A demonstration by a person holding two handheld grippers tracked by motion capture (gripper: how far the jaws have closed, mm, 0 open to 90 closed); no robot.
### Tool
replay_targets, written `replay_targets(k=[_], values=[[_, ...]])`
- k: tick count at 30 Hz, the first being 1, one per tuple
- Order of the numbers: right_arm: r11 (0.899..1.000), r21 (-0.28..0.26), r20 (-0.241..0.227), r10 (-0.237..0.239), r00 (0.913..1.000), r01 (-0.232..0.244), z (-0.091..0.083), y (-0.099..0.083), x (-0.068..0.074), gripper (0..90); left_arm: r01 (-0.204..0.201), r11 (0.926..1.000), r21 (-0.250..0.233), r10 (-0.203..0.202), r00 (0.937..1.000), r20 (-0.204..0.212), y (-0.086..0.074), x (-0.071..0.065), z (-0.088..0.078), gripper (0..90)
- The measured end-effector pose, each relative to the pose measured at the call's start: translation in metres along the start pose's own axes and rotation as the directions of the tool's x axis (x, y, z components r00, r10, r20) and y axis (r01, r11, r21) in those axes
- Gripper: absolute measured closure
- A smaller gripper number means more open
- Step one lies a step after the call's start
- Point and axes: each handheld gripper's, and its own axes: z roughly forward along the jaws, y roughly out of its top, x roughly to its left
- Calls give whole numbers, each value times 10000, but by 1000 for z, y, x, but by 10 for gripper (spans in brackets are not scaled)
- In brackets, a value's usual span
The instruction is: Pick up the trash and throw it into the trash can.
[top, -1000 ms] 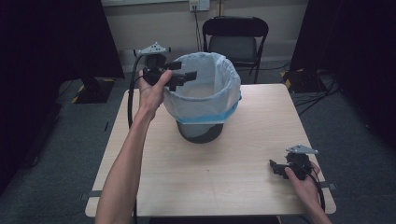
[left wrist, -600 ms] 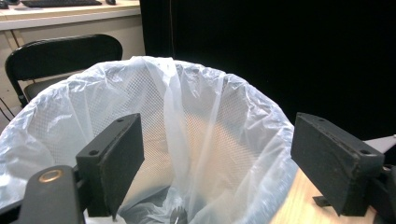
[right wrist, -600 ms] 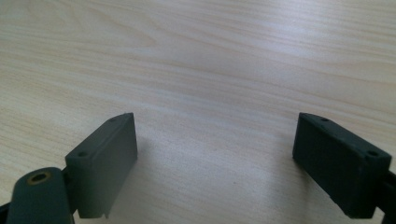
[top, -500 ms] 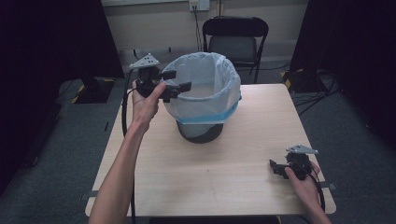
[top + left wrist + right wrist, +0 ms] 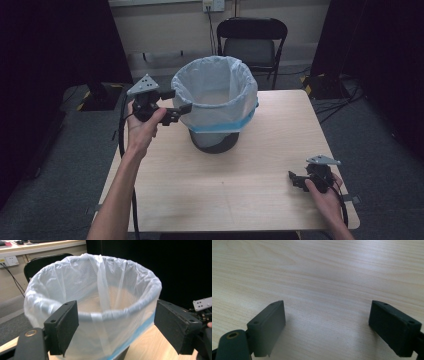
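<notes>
Left gripper (image 5: 176, 101): jaws wide, empty, beside crinkled translucent bin liner (image 5: 215, 90) | Right gripper (image 5: 296, 178): jaws wide, empty, near-right on pale woodgrain table (image 5: 225, 185)

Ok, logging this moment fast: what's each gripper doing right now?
Left gripper: open, empty, beside the bag-lined bin.
Right gripper: open, empty, low over the table.

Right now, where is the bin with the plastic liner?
In the high view the bin stands on the far middle of the table, in front of the chair, with the open left gripper beside its rim.
</notes>
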Motion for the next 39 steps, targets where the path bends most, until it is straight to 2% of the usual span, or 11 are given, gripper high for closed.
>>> replay_targets(k=[7, 13, 17, 21, 22, 24, 27, 29, 33, 36, 39], values=[[10000, -1, 0, 0, 10000, 0, 0, 0, 0, 130, 257, 9997, -32, -257, 9997, 30, -24, -4, -18, 159], [10000, -2, 0, -3, 10000, 3, 0, 0, 0, 130, 314, 9993, 226, -316, 9995, 73, -49, -6, -26, 160], [10000, -1, -1, -2, 10000, 2, 0, 0, 0, 130, 340, 9980, 527, -335, 9994, -103, -69, -7, -32, 161], [10000, -1, -2, 2, 10000, -2, 0, 0, 0, 130, 296, 9981, 539, -257, 9971, -712, -89, -10, -39, 162], [10000, -2, -2, -1, 10000, 1, 0, 0, 0, 130, 317, 9978, 579, -274, 9969, -735, -93, -10, -40, 162], [10000, -2, -2, -1, 10000, 1, 0, 0, 0, 130, 433, 9960, 780, -369, 9960, -814, -103, -10, -43, 162], [10000, -3, -1, -4, 10000, 4, 0, 0, 0, 130, 934, 9910, 957, -854, 9928, -844, -119, -9, -48, 167], [10000, -2, -1, -3, 10000, 3, 0, 0, 0, 130, 1054, 9880, 1125, -951, 9911, -936, -129, -9, -50, 167], [10000, -2, -2, -3, 10000, 3, 0, 0, 0, 130, 1180, 9823, 1457, -1006, 9875, -1212, -152, -9, -52, 168], [10000, -2, -2, 0, 10000, 0, 0, 0, 0, 130, 1057, 9792, 1731, -786, 9845, -1568, -168, -11, -52, 168], [10000, -15, 11, -3, 10000, 3, 0, 0, 0, 130, 1231, 9737, 1918, -924, 9826, -1613, -186, -10, -51, 167]])
